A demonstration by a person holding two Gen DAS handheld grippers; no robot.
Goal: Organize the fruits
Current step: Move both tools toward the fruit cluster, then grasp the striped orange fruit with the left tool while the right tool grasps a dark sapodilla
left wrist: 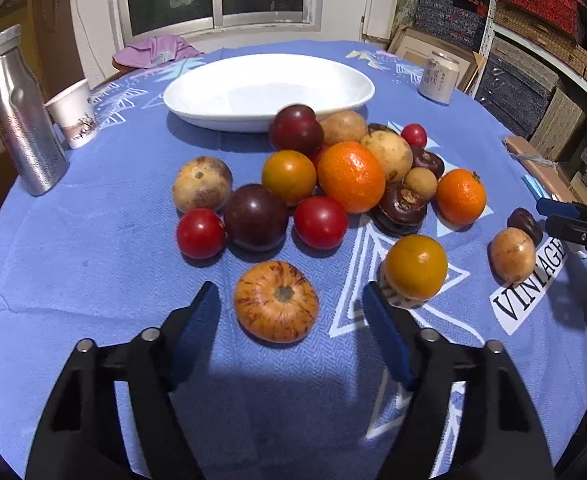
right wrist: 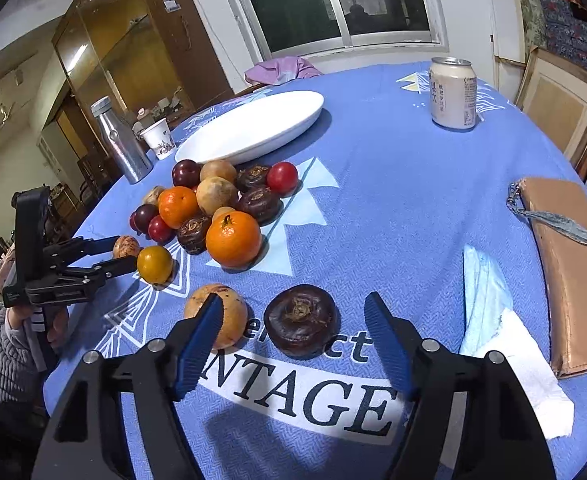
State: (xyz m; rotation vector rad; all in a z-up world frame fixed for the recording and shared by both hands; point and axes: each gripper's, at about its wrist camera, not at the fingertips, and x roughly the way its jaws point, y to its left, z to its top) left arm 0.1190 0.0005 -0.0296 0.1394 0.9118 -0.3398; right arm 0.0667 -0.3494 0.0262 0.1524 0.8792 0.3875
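**Two grippers hovering over a fruit pile, nothing grabbed**

Left wrist view first: a window is sitting at the back of the room, shelves of boxes are lining the right side, and a blue tablecloth [left wrist: 93, 280] is covering the table. The landmark is the white dish [left wrist: 269, 88], lying empty toward the window. The fruit pile [left wrist: 333, 168] is bunching up just on the near side of the dish, its farthest plum touching the rim. A striped apple [left wrist: 276, 301] is sitting alone well nearer the camera than the dish, and the left gripper [left wrist: 291, 308] is standing open with that apple between its blue pads, neither pad touching it. A yellow-orange fruit [left wrist: 415, 267] is resting just beyond the right pad. A steel bottle [left wrist: 21, 116] and paper cup [left wrist: 75, 114] are standing left of the dish, a drink can [left wrist: 439, 78] right of it.

Right wrist view: same cloth, with a wooden cabinet in the background on the left. The dish [right wrist: 253, 128] is lying far off, the pile [right wrist: 213, 208] just in front of it. The right gripper [right wrist: 293, 312] is also standing open, and a dark brown fruit [right wrist: 300, 321] is lying between its pads, well nearer than the dish, untouched. A tan fruit [right wrist: 229, 312] is peeking out behind the left pad. A tan wallet [right wrist: 569, 272] and tissue [right wrist: 513, 360] are lying far right of the dish.
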